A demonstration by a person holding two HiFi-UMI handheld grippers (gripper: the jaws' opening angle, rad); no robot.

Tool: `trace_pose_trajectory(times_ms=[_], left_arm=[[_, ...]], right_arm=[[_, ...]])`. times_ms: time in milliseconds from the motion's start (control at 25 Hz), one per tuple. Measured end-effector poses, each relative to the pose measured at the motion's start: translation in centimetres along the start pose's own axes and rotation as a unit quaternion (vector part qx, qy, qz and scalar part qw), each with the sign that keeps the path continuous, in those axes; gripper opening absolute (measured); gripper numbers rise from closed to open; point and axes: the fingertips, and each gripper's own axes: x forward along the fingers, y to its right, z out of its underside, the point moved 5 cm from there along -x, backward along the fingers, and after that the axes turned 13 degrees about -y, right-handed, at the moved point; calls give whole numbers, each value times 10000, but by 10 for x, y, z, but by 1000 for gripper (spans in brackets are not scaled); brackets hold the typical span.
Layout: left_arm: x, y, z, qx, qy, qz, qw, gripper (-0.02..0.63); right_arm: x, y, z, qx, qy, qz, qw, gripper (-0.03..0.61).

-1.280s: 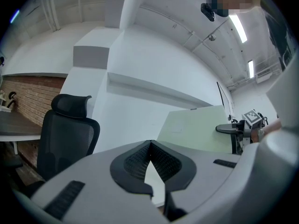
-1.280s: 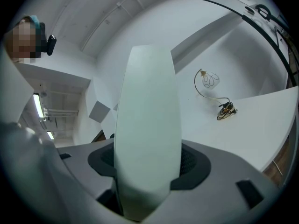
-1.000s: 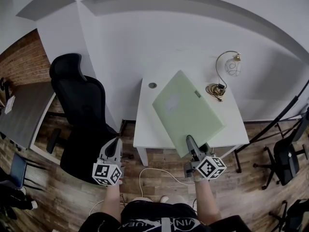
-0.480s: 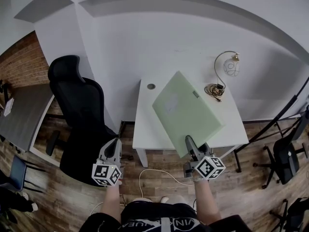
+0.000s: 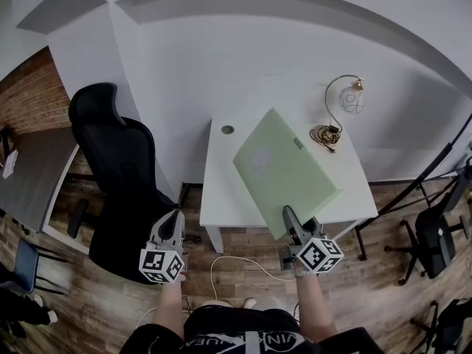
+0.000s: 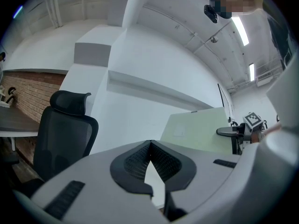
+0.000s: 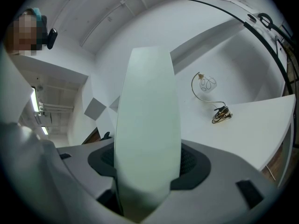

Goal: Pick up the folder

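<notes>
In the head view the pale green folder (image 5: 286,169) slants over the front right part of the white desk (image 5: 220,198), its near corner past the front edge and clamped in the right gripper (image 5: 289,215), while the left gripper (image 5: 175,221) hangs off the desk's front left corner beside a black chair (image 5: 118,175) (a lamp (image 5: 346,98) stands at the back right corner). In the left gripper view the jaw tips meet with nothing between them. In the right gripper view both pads press on the folder's edge, standing wide around it.
</notes>
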Motion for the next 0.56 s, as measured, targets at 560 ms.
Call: trace_pose_trajectory(times_ms=[560], left_arm=[[4,4,4,-14,-52,30,10000,14]], right_arm=[[-4,4,-2,-276,89,192,9994,293]])
